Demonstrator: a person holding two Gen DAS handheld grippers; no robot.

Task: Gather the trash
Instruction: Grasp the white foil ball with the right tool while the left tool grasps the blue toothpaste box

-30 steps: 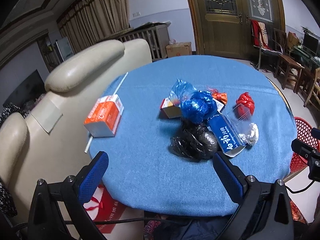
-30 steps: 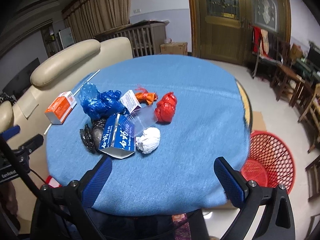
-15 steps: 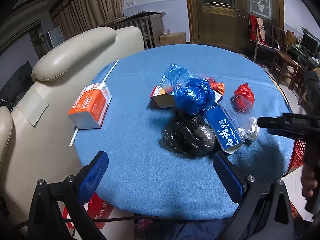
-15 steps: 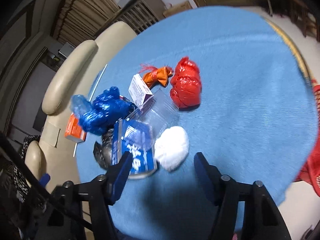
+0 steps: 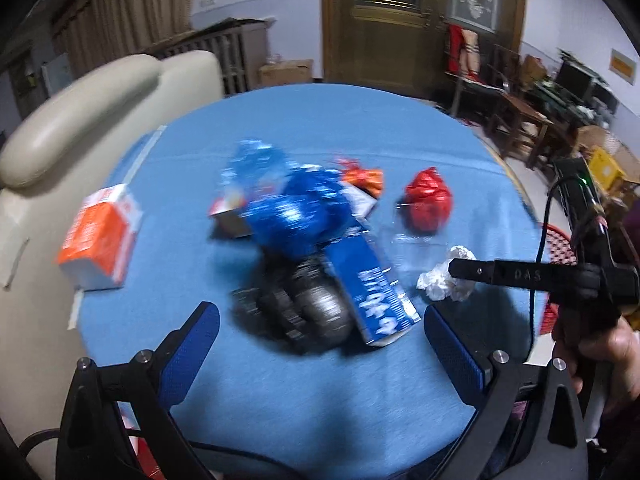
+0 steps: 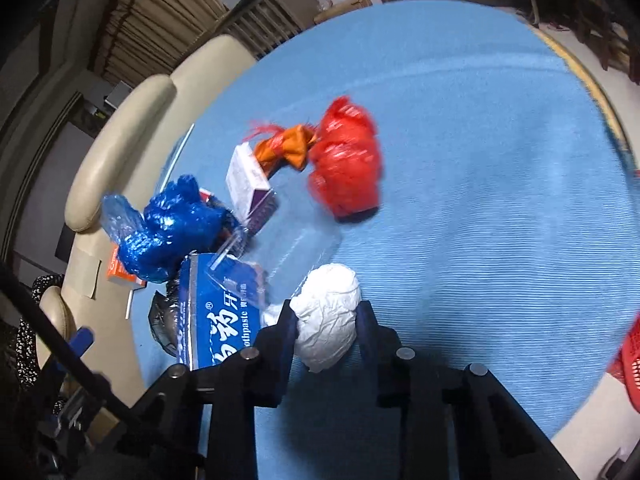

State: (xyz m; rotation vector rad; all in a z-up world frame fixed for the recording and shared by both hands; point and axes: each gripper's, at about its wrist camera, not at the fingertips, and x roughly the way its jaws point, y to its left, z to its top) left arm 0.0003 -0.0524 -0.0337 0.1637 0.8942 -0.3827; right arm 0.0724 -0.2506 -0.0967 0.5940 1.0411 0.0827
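Note:
A pile of trash lies on the round blue table [image 5: 360, 128]: a white crumpled paper ball [image 6: 328, 312], a blue toothpaste box [image 6: 212, 320], a blue plastic bag [image 6: 172, 228], a black bag [image 5: 308, 312], a red bag [image 6: 348, 168], an orange wrapper [image 6: 286, 148] and a clear plastic sheet [image 6: 288, 244]. My right gripper [image 6: 326, 312] has its jaws closed in against both sides of the paper ball, which rests on the table; it also shows in the left wrist view [image 5: 452, 270]. My left gripper [image 5: 320, 336] is open and empty, just in front of the black bag.
An orange and white carton [image 5: 100, 236] lies at the table's left edge beside a cream sofa [image 5: 80, 120]. A red mesh basket [image 6: 630, 364] stands on the floor at the right. A small white and purple box [image 6: 246, 180] lies in the pile.
My right gripper moved forward and down onto the white paper ball and its jaws closed around it. My left gripper drifted closer to the pile.

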